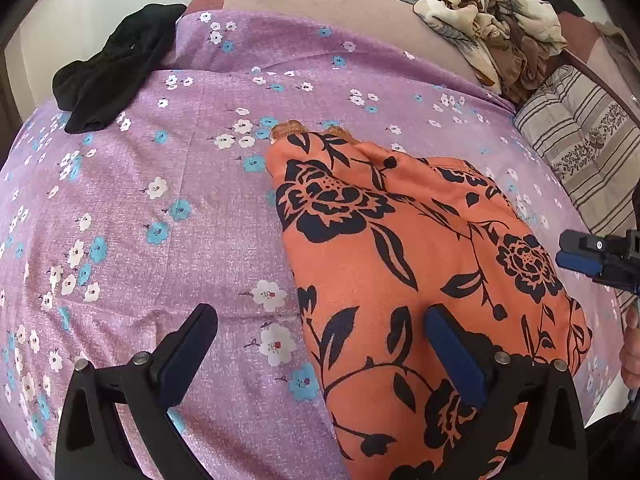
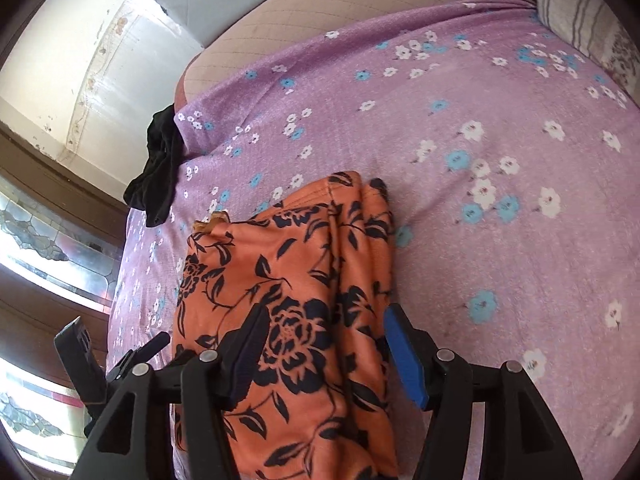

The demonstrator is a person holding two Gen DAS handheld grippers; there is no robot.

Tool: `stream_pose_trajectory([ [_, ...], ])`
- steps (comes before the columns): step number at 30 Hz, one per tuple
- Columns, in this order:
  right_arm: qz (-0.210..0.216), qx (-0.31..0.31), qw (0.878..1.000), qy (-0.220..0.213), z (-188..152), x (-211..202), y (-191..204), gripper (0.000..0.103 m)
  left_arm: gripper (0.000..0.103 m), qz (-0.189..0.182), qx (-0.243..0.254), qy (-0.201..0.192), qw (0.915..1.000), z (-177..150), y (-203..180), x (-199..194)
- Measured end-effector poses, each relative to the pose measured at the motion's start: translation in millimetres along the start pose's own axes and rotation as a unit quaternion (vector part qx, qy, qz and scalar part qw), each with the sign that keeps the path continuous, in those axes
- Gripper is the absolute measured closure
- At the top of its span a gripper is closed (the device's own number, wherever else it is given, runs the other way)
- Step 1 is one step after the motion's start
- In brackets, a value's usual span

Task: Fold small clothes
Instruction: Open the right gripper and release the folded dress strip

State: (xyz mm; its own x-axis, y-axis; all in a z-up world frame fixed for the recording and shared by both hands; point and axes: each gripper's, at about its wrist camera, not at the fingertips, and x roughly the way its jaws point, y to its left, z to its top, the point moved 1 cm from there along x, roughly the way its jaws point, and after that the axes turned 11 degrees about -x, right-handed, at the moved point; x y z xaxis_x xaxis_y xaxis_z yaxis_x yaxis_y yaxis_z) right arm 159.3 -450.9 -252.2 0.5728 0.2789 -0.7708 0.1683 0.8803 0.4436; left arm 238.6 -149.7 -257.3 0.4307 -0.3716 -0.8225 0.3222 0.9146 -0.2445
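Orange floral garment (image 1: pixel 400 248) folded lengthwise on purple bedsheet (image 1: pixel 160 200).
Long axis runs away from cameras; left gripper (image 1: pixel 320 344) and right gripper (image 2: pixel 324 344) both gape, pads clear.

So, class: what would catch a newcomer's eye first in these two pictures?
The orange garment with black flowers, lying folded in a long strip on the purple flowered bedsheet. Then the black garment bunched at the sheet's far left edge, and a crumpled beige floral cloth at the far right.
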Motion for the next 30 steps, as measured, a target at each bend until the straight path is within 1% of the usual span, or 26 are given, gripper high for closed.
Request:
stream_pose_trajectory([
  [4,-0.011,0.005,1.000,0.003,-6.5,-1.1,-14.9,0.040,0.000,0.001,-0.005,-0.003,1.0000,2.5,-1.1,-0.1],
  [7,-0.005,0.012,1.000,0.009,-5.7,4.3,-21.7,0.040,0.000,0.003,-0.002,-0.005,1.0000,2.6,-3.0,0.6],
  [14,-0.006,0.007,1.000,0.022,-1.5,18.0,-21.7,0.040,0.000,0.003,-0.002,-0.002,1.0000,3.4,-4.0,5.5],
  [25,-0.007,0.011,0.999,0.029,-2.1,23.6,-26.2,0.040,0.000,-0.004,-0.005,0.005,1.0000,2.9,-3.2,8.1],
  [28,-0.006,0.009,0.999,0.033,-2.8,24.8,-25.8,0.040,0.000,-0.012,-0.006,0.013,0.9998,1.7,-4.3,9.9],
  [30,-0.007,0.008,0.999,0.040,-3.3,28.4,-27.1,0.040,0.000,-0.025,-0.008,0.028,0.9993,0.3,-4.7,13.2],
])
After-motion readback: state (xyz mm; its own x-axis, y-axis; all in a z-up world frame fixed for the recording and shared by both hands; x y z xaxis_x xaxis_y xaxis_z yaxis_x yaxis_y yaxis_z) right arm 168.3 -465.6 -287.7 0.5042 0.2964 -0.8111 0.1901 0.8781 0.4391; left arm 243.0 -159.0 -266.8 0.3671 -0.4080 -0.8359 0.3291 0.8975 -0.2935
